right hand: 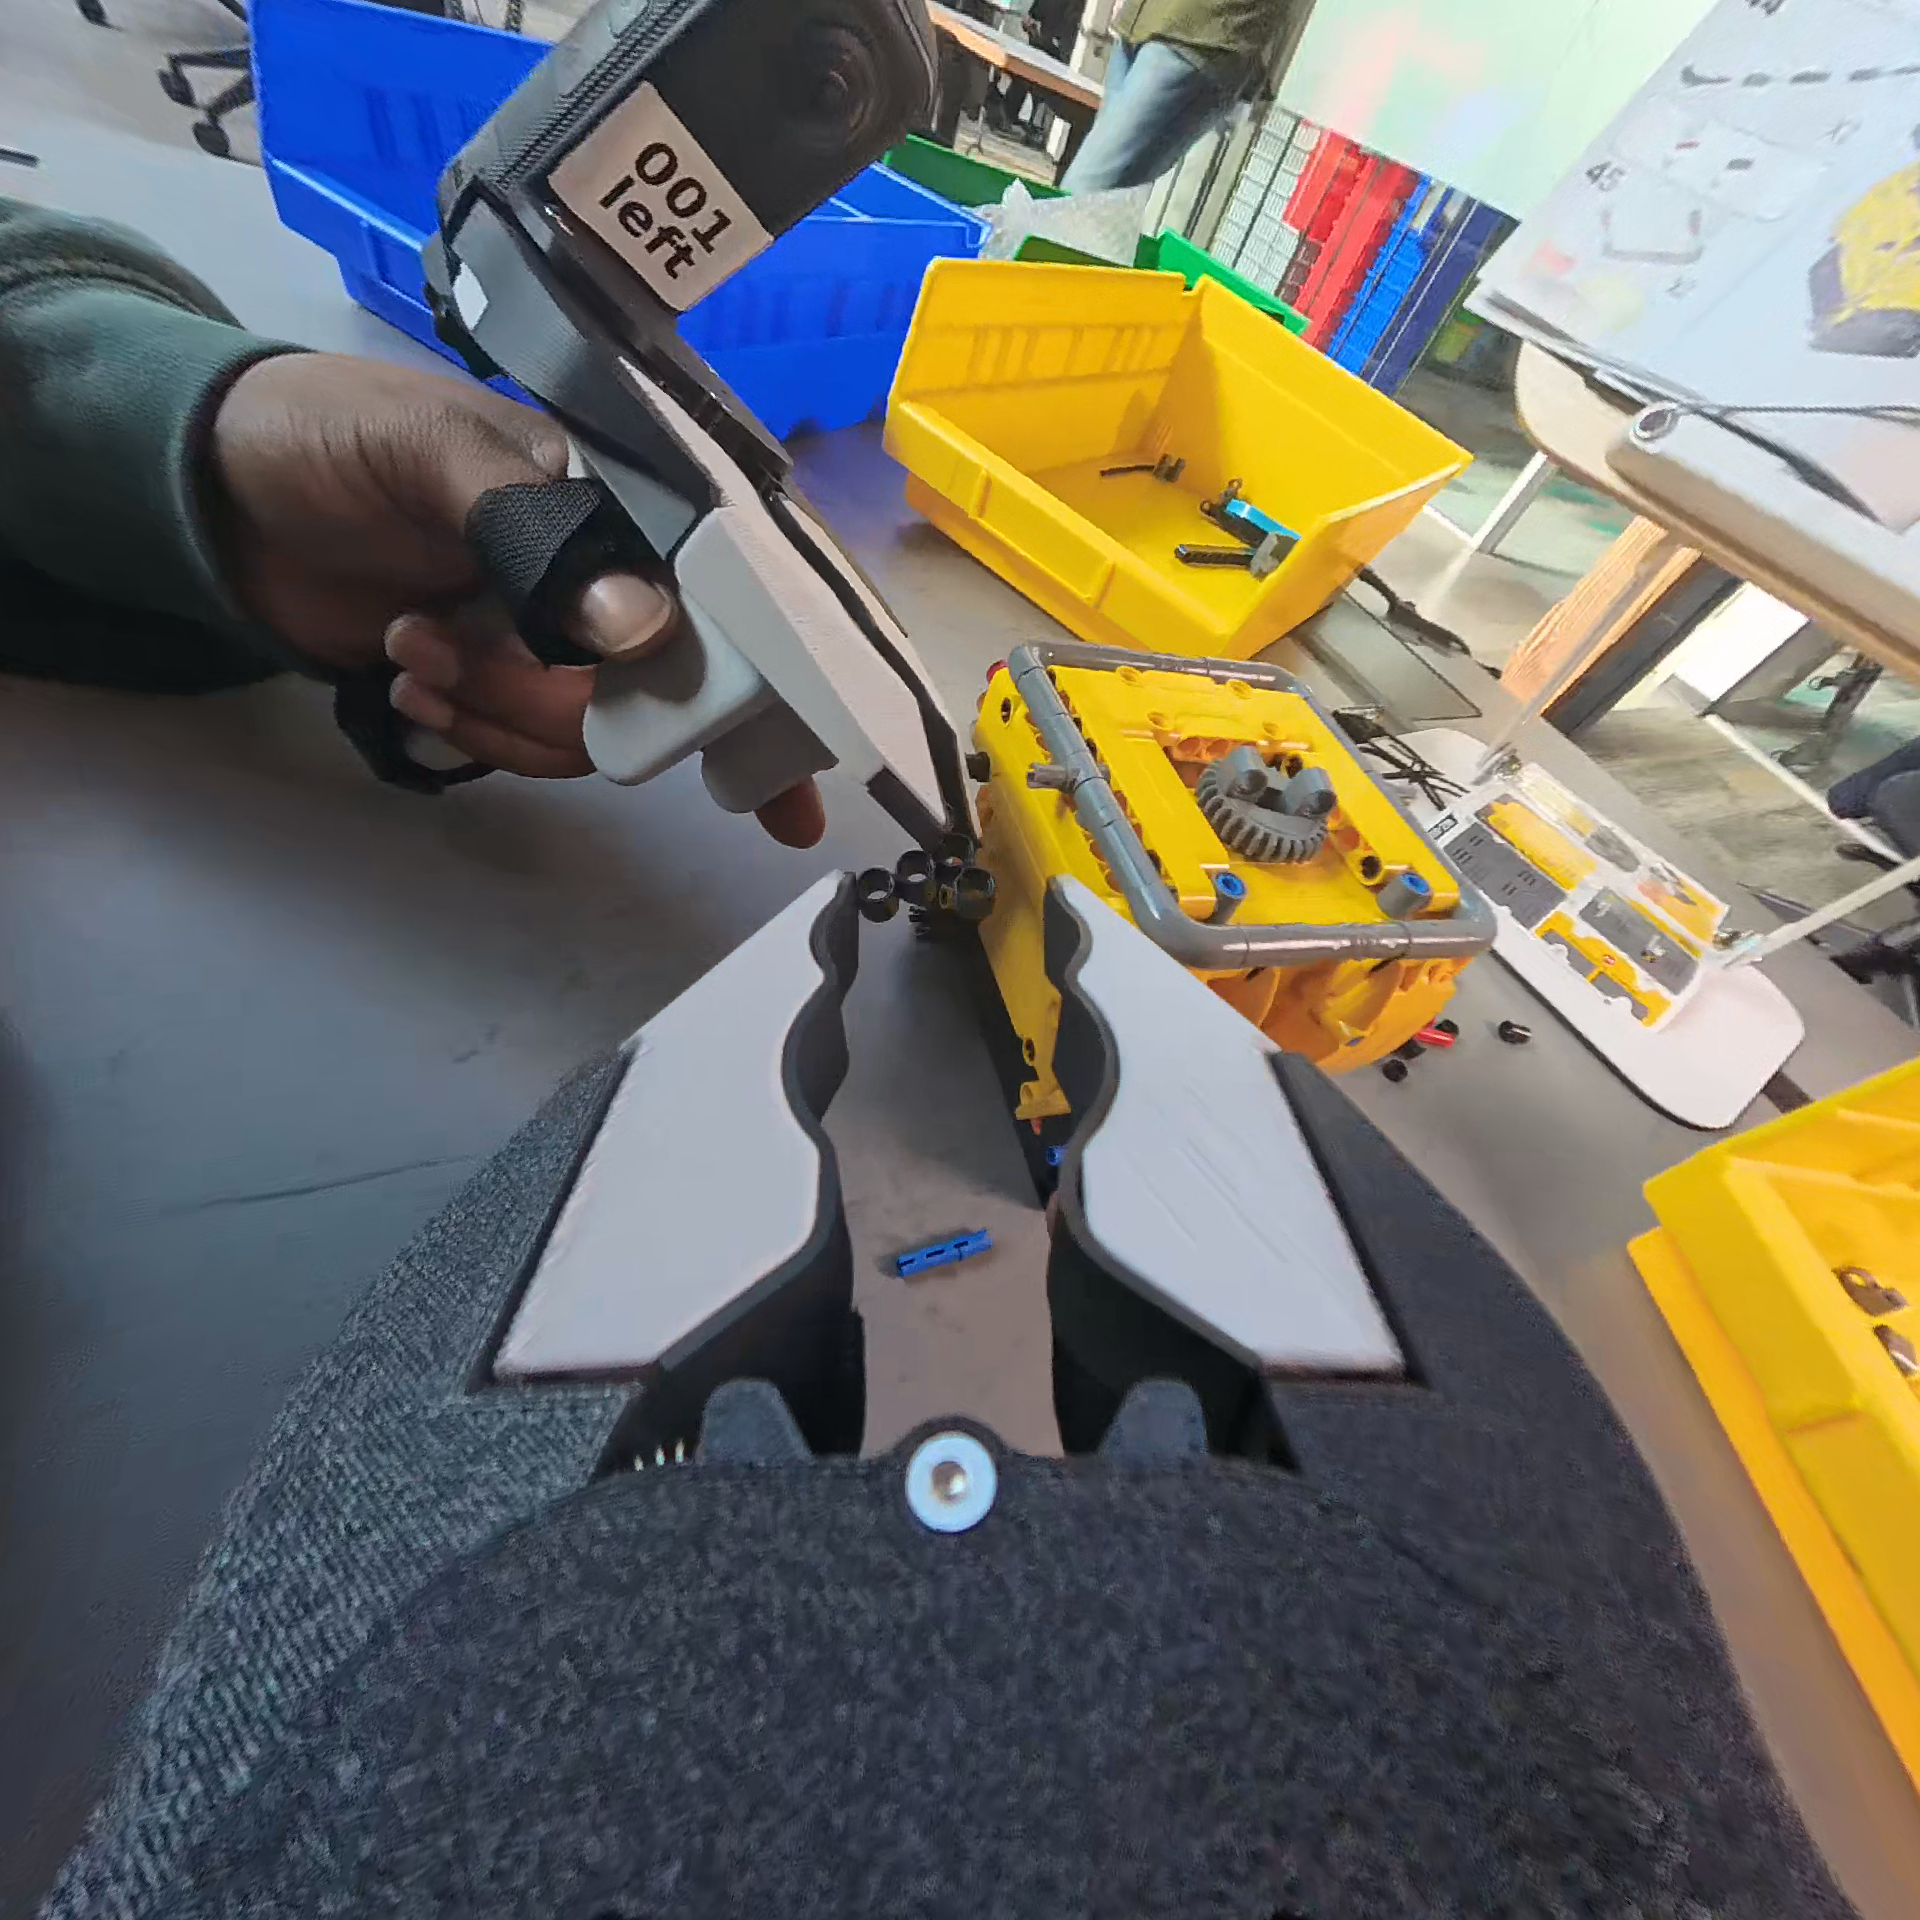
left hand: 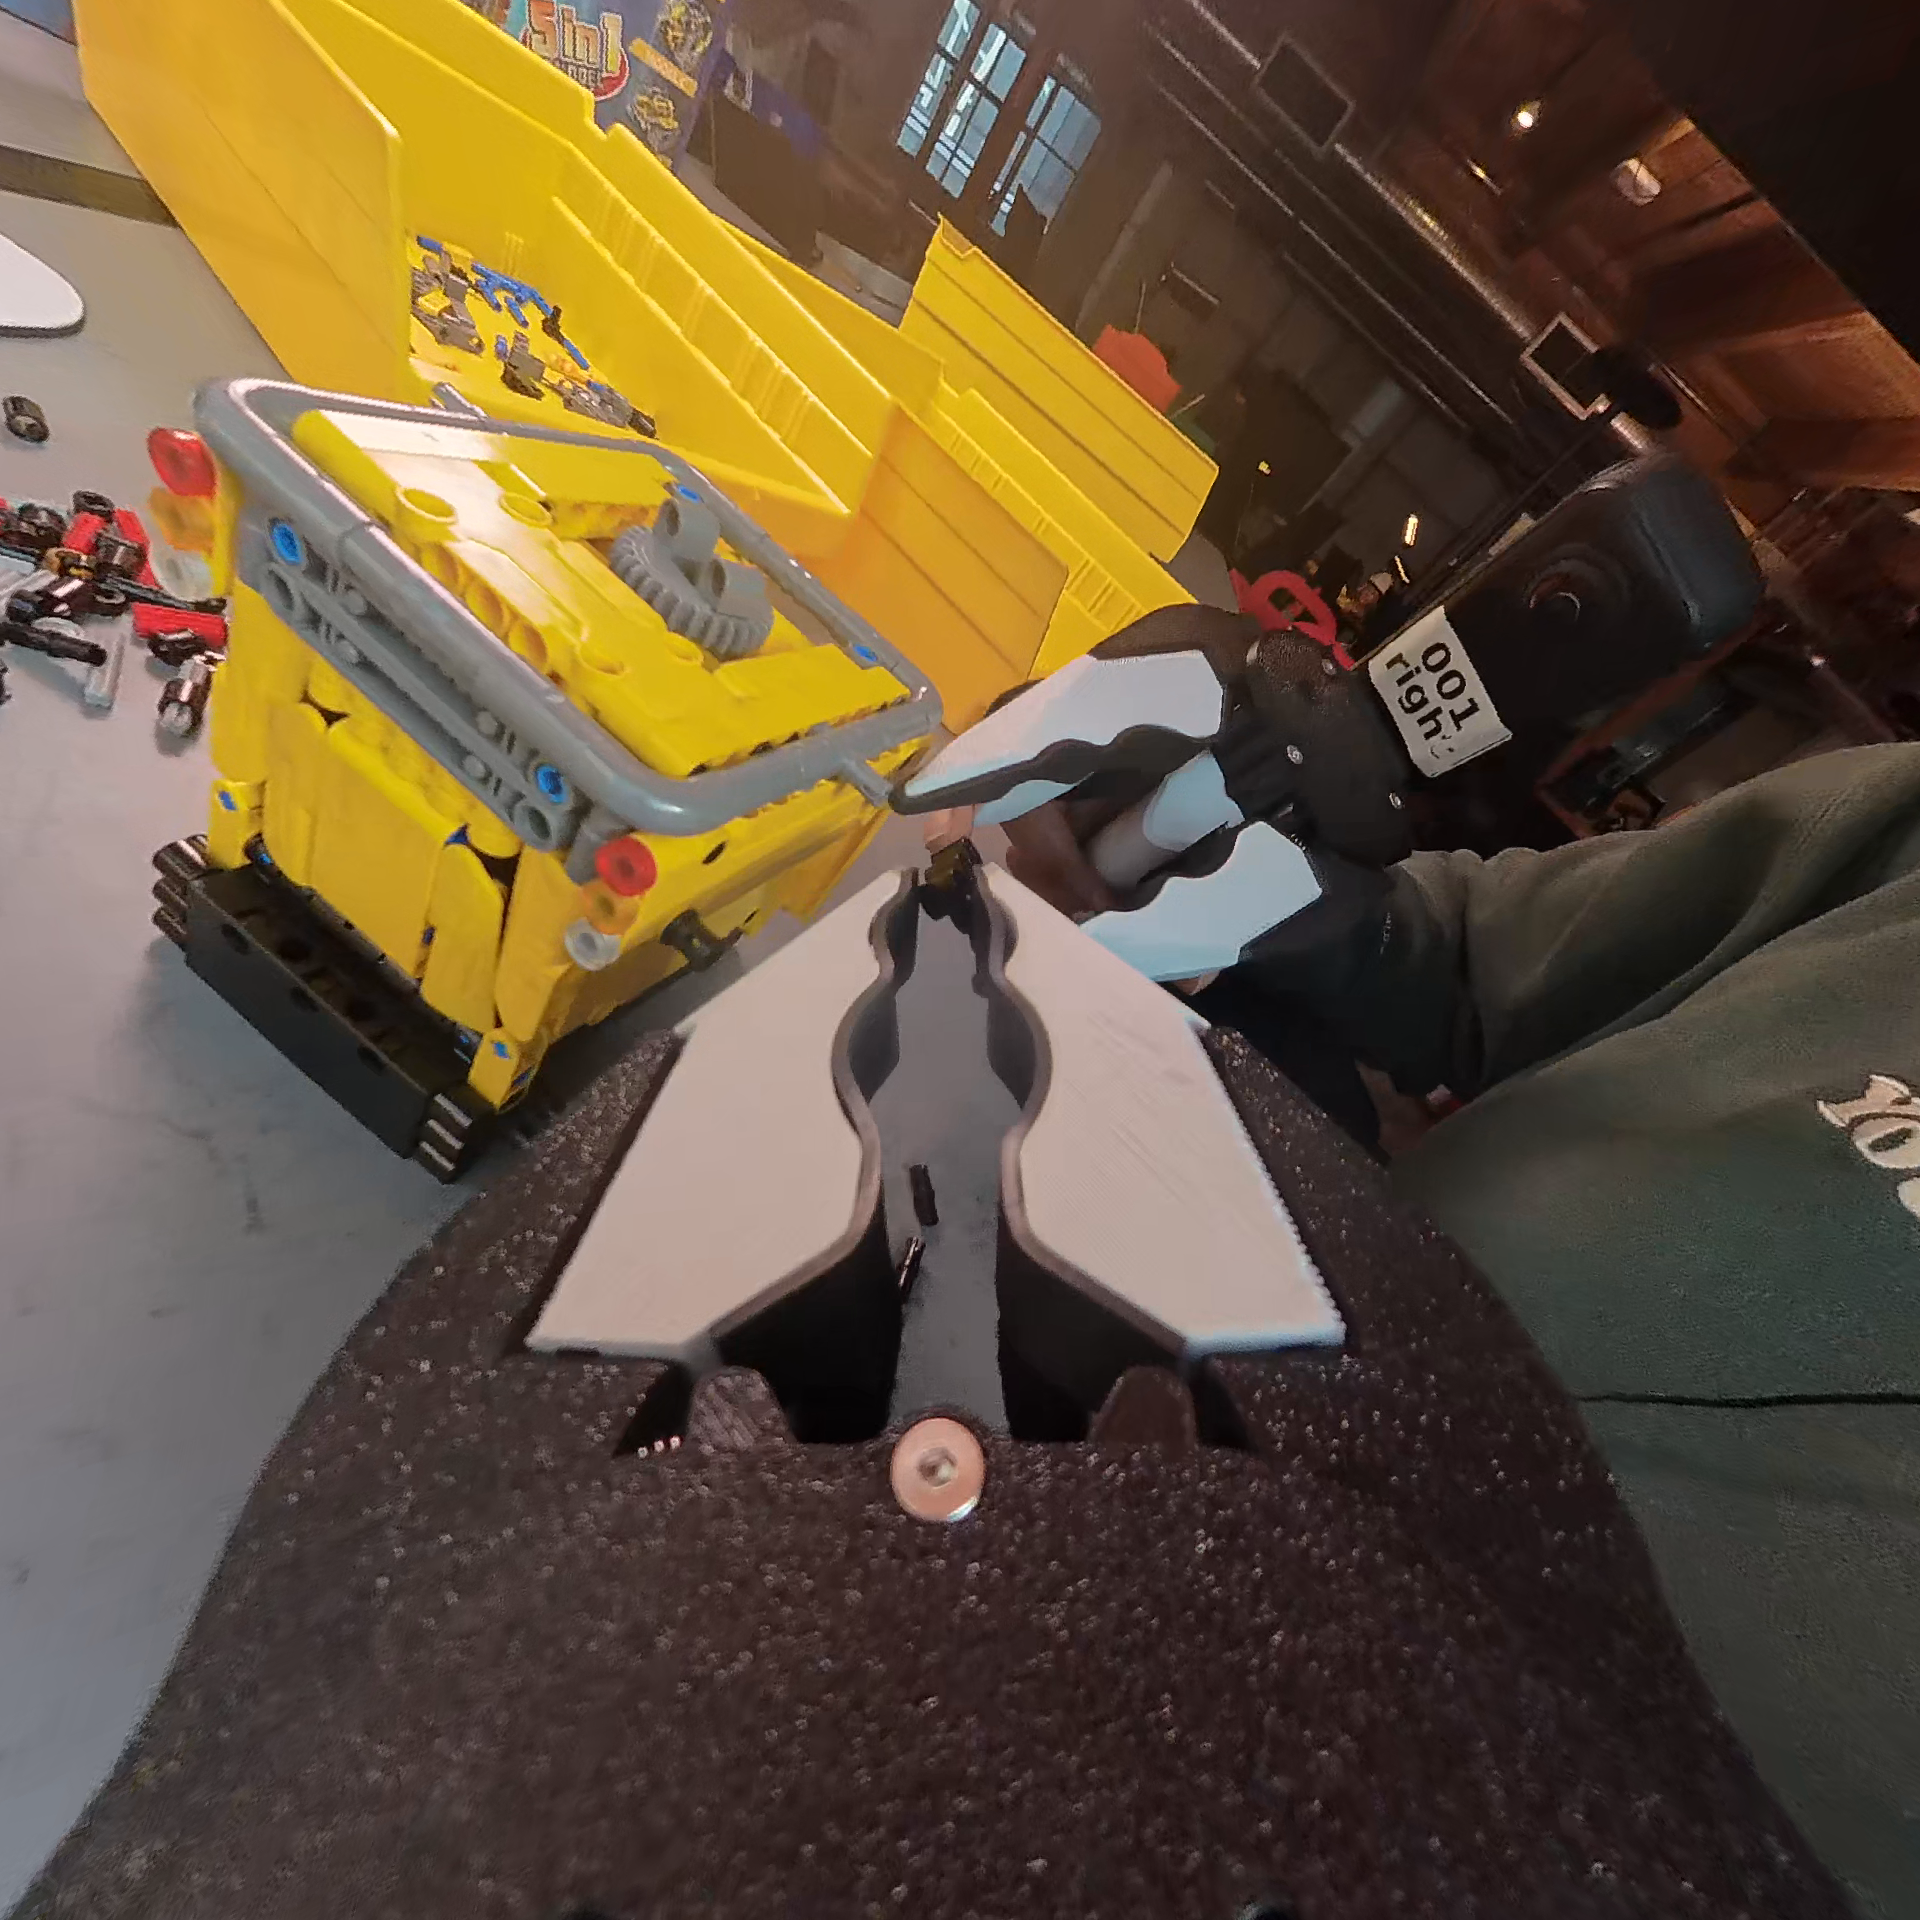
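- The left claw is pinching a small black connector piece at its very tips, its two fingers nearly closed on it; in the left wrist view the piece is mostly hidden between those tips.
- A hand in a dark green sleeve is gripping this claw's handle, tilting it steeply down toward the tabletop.
- The right claw is standing open and holding nothing, its left fingertip sitting just beside the black piece and its right finger lying against the yellow brick-built model.
- The model, ringed by a grey frame and topped by a grey gear, is resting on the tabletop just beside both claws.
- A small blue pin is lying between the right claw's fingers.
- A yellow bin is standing behind, a blue bin farther off.
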Demonstrator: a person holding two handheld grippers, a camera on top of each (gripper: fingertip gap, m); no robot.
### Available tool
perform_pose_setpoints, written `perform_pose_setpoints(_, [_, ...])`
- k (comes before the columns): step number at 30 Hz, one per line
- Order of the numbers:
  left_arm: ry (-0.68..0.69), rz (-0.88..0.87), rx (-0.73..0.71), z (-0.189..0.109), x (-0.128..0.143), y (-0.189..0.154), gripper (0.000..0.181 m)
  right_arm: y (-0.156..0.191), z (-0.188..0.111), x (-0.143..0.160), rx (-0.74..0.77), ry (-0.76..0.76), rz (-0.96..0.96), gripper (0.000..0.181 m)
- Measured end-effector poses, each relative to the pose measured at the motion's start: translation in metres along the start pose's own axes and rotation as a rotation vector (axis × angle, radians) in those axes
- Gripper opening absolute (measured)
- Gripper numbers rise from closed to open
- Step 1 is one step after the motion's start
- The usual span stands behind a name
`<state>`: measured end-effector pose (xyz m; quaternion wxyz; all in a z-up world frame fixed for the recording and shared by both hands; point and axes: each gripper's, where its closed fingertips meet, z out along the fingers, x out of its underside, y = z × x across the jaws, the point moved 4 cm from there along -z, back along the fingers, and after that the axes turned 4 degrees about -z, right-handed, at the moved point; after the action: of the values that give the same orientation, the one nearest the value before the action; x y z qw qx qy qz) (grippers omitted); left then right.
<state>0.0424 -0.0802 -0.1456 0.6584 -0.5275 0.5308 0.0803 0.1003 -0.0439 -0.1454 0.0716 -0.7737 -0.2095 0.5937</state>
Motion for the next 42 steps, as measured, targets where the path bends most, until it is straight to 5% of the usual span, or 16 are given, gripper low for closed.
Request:
perform_pose_setpoints(9, [0.038,0.009,0.029,-0.002,0.003,-0.003,0.007,-0.003,-0.006,0.000,-0.018,-0.046,-0.014,0.010])
perform_pose_setpoints(16, [0.128,0.055,0.005,0.002,0.013,-0.001,0.006,0.003,-0.005,0.009,-0.058,-0.024,-0.106,0.009])
perform_pose_setpoints(23, [0.397,0.276,-0.122,-0.001,0.036,0.016,0.021,0.021,0.008,0.042,-0.269,0.185,-0.091,0.009])
perform_pose_setpoints(33, [0.517,0.444,-0.151,-0.008,0.048,0.032,0.036,0.032,0.029,0.050,-0.437,0.346,-0.058,0.009])
perform_pose_setpoints(42, [0.594,0.532,-0.152,-0.006,0.060,0.031,0.029,0.034,0.032,0.050,-0.531,0.396,-0.092,0.009])
